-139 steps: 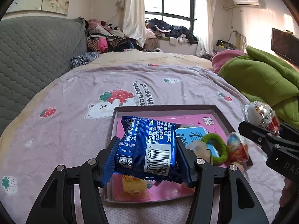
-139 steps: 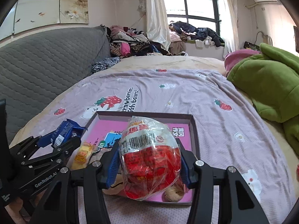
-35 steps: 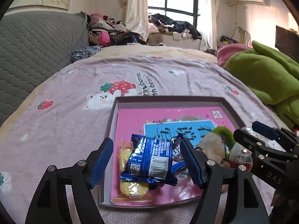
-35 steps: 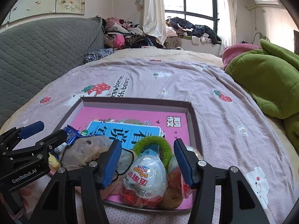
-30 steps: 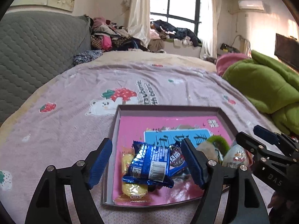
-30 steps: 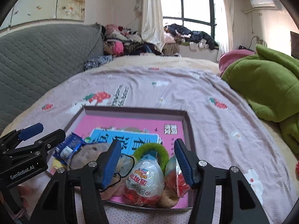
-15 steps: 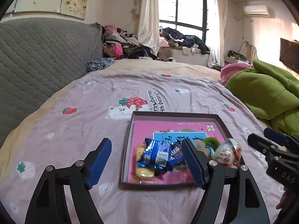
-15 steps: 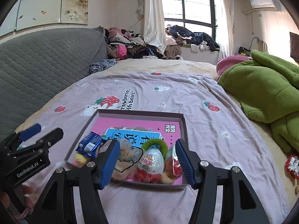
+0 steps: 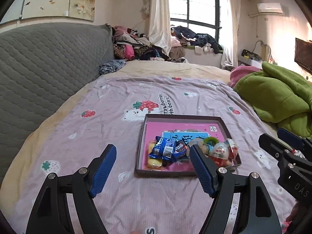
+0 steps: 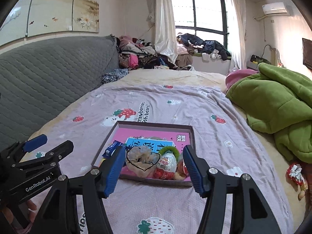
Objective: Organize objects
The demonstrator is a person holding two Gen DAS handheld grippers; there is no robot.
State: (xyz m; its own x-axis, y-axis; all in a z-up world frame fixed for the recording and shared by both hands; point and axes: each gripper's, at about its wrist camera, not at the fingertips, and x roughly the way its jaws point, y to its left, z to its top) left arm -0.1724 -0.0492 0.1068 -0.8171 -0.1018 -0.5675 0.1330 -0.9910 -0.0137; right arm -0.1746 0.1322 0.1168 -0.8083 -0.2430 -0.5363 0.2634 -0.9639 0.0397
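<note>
A shallow box with a pink floor (image 9: pixel 154 122) (image 10: pixel 156 132) lies on the lilac strawberry bedspread. In it are a blue snack packet (image 9: pixel 162 149), a yellow candy (image 9: pixel 153 160), a clear bag (image 10: pixel 141 159), a green ring (image 10: pixel 171 151) and egg-shaped toy sweets (image 9: pixel 220 152) (image 10: pixel 166 164). My left gripper (image 9: pixel 153 168) is open and empty, held back from the box's near left corner. My right gripper (image 10: pixel 154 165) is open and empty, held back from the box's near edge.
A green quilt (image 10: pixel 276 105) lies at the right. A grey quilted headboard (image 9: pixel 42 64) runs along the left. A red-wrapped sweet (image 10: pixel 295 172) lies on the bed at the right. Clothes are piled by the window (image 9: pixel 148 48).
Both grippers let go of their items into the box, opened, and have pulled back and up from it. The box looks smaller and farther now.
</note>
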